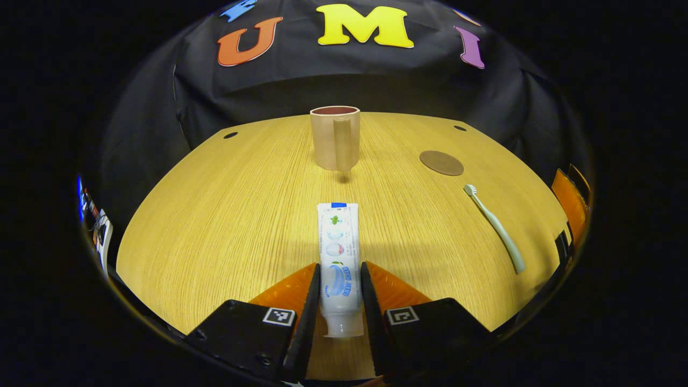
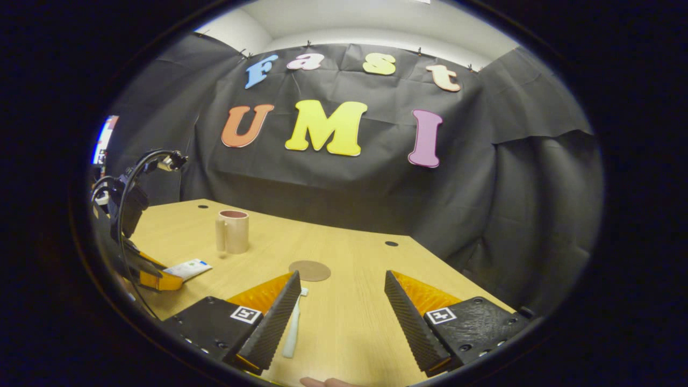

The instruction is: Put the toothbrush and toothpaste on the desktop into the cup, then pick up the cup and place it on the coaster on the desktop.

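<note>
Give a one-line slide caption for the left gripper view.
Left gripper closes around the toothpaste; cup, coaster and toothbrush wait beyond.

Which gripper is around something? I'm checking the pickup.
The left gripper: its fingers flank the toothpaste. The right gripper stands open, with the toothbrush beside its finger.

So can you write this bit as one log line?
left tongs: around toothpaste | right tongs: open, beside toothbrush | cup: empty | coaster: bare

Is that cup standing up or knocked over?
Upright. The cup stands on its base on the desk, its open rim facing up and handle vertical; the right gripper view shows the same.
</note>
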Demonstrator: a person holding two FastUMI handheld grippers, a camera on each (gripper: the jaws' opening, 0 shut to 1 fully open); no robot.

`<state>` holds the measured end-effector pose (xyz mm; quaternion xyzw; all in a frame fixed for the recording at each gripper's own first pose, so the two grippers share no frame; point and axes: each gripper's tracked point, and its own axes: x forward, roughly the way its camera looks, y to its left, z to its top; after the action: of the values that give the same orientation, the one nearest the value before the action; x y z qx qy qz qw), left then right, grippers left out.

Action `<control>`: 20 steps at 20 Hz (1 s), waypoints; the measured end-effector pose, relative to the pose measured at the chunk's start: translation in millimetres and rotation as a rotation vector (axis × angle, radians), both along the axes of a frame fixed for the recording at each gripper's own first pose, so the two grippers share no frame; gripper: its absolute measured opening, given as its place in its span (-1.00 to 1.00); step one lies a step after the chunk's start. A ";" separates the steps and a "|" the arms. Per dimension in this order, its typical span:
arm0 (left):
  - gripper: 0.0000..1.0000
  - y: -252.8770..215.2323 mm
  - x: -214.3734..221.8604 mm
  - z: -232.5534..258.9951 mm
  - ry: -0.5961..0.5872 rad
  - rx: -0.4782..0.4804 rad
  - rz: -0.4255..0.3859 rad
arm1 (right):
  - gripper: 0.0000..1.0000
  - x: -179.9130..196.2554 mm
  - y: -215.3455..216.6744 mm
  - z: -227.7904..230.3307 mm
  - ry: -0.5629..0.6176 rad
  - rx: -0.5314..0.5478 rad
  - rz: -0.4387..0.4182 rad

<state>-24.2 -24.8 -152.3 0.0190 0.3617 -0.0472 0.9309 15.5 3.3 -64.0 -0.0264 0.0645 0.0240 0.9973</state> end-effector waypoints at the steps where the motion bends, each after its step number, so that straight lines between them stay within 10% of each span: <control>1: -0.07 -0.1 -1.7 -0.4 0.008 0.004 0.000 | 0.93 0.7 -0.4 0.9 0.001 -0.001 -0.003; 8: -0.20 -3.5 -4.5 4.5 0.001 -0.027 -0.022 | 0.91 13.6 10.8 -5.4 0.063 0.024 0.005; 20: -0.22 20.5 33.0 122.3 -0.582 -0.050 0.110 | 0.87 42.9 46.1 -80.6 0.403 0.059 0.043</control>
<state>8.8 -4.3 -30.0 -0.0108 0.0790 0.0017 0.9968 58.4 49.5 -144.7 0.0066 0.2613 0.0519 0.9638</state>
